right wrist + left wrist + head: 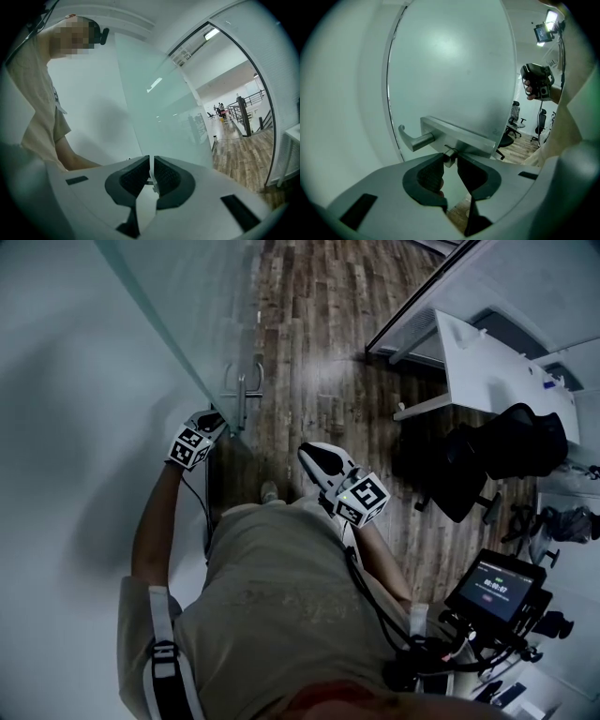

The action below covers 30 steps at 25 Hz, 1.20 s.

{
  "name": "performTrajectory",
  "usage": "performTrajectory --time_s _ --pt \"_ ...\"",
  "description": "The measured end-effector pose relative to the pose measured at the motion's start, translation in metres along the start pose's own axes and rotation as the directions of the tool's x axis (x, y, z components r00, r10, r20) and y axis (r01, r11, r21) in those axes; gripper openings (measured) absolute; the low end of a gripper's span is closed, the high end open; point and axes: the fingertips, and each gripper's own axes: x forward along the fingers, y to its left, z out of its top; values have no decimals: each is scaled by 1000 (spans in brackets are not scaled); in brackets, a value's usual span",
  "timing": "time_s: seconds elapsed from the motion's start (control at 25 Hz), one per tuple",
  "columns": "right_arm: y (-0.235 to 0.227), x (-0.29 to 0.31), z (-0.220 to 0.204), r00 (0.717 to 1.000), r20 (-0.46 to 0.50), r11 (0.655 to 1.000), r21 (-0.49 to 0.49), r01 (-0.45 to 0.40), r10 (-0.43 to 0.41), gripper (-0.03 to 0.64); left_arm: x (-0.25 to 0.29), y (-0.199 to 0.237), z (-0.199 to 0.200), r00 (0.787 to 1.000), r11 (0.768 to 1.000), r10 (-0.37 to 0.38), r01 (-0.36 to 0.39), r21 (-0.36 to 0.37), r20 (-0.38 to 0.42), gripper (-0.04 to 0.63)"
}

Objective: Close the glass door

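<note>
Left tool (450, 162) clamps lock knob (449, 155) — hidden in head view; right tool (151, 161) together

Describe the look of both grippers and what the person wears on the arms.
Left gripper and right gripper: pale grey moulded shells, dark ribbed pads in the jaws. White cubes with black square markers sit on each: left cube, right cube. A black cable trails from the right one. The beige T-shirt is short-sleeved.

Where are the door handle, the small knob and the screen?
door handle (419, 140): left gripper view, lever's shaft.
small knob (449, 157): left gripper view, its near end.
screen (495, 589): head view, lit display.
</note>
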Motion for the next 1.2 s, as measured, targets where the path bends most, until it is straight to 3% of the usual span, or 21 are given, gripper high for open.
performTrajectory --time_s 0.56,1.2 --pt "-10 3 5 998 39 997 64 49 -51 40 9 -9 16 999 999 -34 34 38 -8 92" --pt "-32 -4 5 991 45 991 55 122 -124 40 42 -27 26 997 995 -75 75 63 10 91"
